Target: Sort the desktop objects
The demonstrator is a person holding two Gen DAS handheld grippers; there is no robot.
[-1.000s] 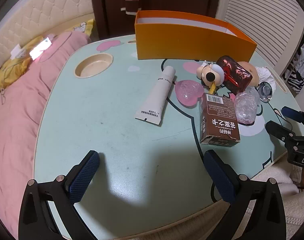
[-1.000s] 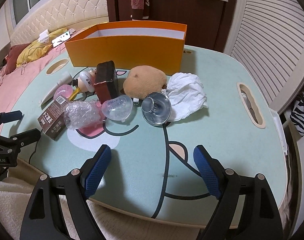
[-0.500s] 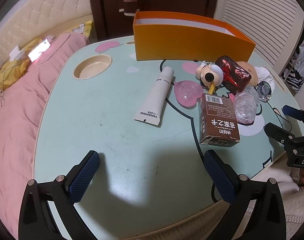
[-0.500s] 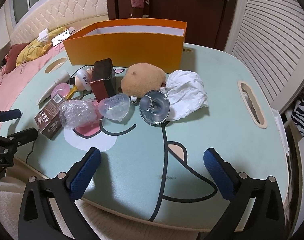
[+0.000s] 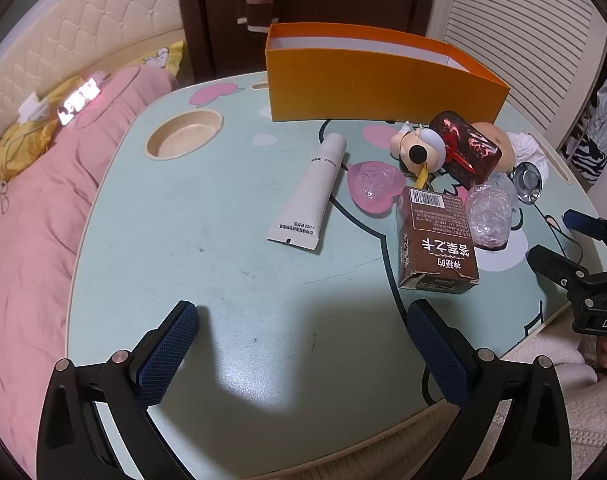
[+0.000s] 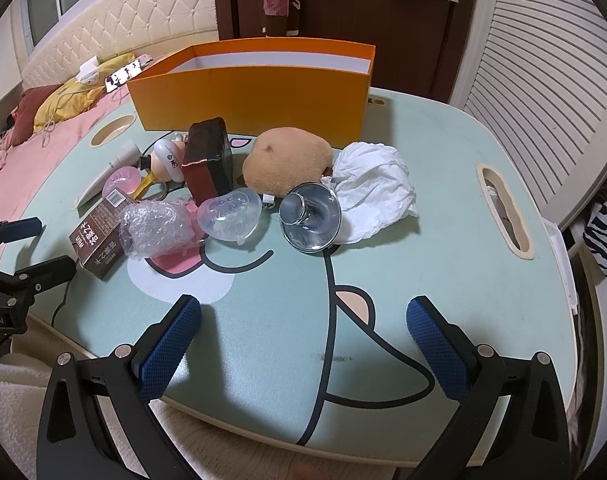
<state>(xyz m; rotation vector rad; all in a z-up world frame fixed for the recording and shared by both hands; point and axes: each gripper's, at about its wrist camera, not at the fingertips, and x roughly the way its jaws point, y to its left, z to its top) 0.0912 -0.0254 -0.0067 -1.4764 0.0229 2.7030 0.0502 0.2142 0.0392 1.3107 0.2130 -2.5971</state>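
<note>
An orange box point(image 5: 379, 80) point(image 6: 255, 96) stands at the back of the pale green table point(image 5: 223, 220). In front of it lie a white tube point(image 5: 313, 194), a pink heart point(image 5: 375, 186), a brown carton point(image 5: 435, 240) point(image 6: 99, 240), a duck toy point(image 5: 417, 150), a dark red block point(image 6: 207, 160), a bubble-wrap wad point(image 6: 155, 228), a clear heart point(image 6: 229, 214), a tan plush point(image 6: 289, 164), a metal funnel point(image 6: 309, 220) and a crumpled tissue point(image 6: 373, 196). My left gripper point(image 5: 303, 344) hangs open over the near edge, holding nothing. My right gripper point(image 6: 303, 340) is wide open and holds nothing.
A round cup recess point(image 5: 183, 140) sits in the table's far left. A slot handle point(image 6: 503, 208) is cut near the right edge. A pink quilt point(image 5: 31, 208) with a lit phone point(image 5: 81, 96) lies left of the table. A slatted door point(image 6: 543, 80) stands at right.
The right gripper's fingers have spread wider apart than a second ago. The left gripper and the objects have stayed put.
</note>
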